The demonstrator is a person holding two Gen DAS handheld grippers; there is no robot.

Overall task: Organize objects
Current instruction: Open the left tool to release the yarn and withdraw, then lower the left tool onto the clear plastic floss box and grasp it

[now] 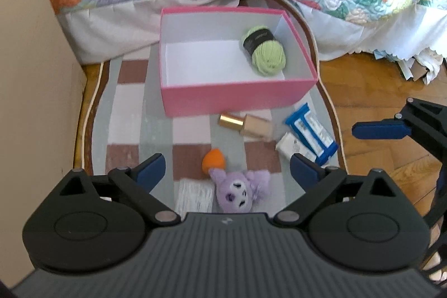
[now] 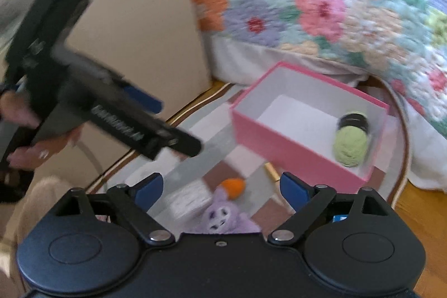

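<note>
Left wrist: left gripper [image 1: 226,168] fingers wide, holding nothing; plush toy [image 1: 240,192] at 6 o'clock; green yarn [image 1: 264,50] inside pink box [image 1: 237,99] at 12 o'clock | Right wrist: right gripper [image 2: 222,187] fingers wide, holding nothing; box at 2 o'clock on table [image 2: 192,130].

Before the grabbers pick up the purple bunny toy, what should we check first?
1. Left gripper open wide: ok.
2. Right gripper open wide: ok.
3. Purple plush toy lies free, nothing on top: ok, though the orange sponge touches it.
4. Pink box has room beside the green yarn: ok.
5. Which gripper is closer to the toy: cannot tell.
6. Right wrist view sharp enough to aim: not ok, blurred.
</note>
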